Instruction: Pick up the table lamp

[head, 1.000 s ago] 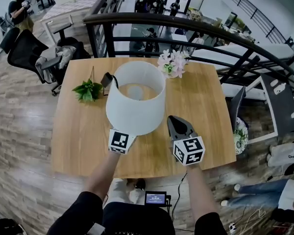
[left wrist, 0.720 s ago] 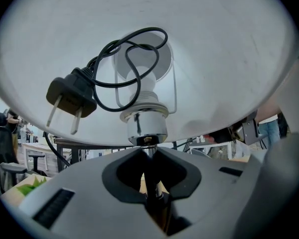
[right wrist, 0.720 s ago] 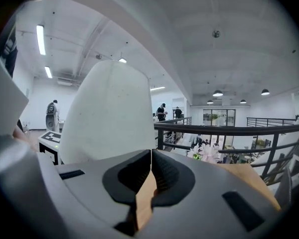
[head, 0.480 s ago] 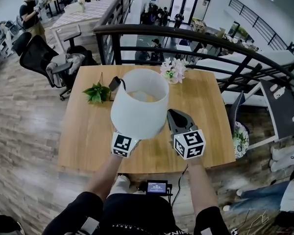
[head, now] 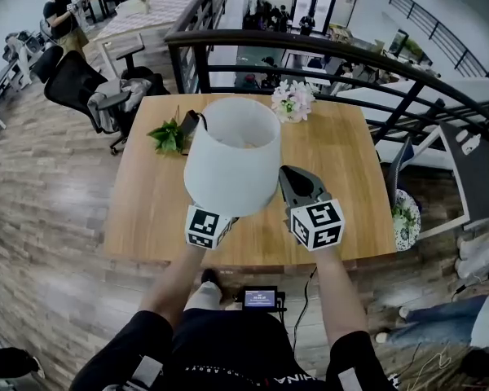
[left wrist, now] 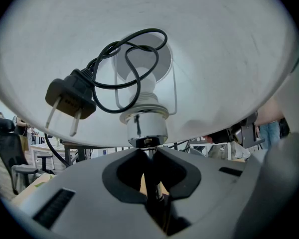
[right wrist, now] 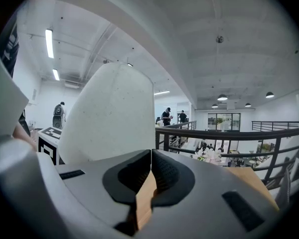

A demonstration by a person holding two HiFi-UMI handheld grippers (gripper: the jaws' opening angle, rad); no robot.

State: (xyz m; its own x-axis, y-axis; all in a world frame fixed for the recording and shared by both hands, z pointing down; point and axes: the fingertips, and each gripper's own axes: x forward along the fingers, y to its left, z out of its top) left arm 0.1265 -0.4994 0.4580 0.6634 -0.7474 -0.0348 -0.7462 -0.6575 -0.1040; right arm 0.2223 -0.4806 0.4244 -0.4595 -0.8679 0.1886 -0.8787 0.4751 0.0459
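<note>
Clamping the thin stem (left wrist: pixel 150 185) just under the bulb socket, the left tool (left wrist: pixel 148 156) holds the table lamp (head: pixel 232 157), its white shade (left wrist: pixel 229 59) over the near half of the wooden surface (head: pixel 147 210). The black cord (left wrist: pixel 134 49) and plug (left wrist: pixel 70 97) hang inside the shade. The right tool (right wrist: pixel 150 156) has its jaws together on nothing, just beside the shade. Flowers (head: pixel 293 100) stand at the surface's far edge.

My sleeves (head: pixel 126 344): black, short.
My left gripper (left wrist: pixel 148 156) and right gripper (right wrist: pixel 150 158): grey shells, black pads (right wrist: pixel 133 176).
My marker cubes (head: pixel 317 225): white, black squares.
</note>
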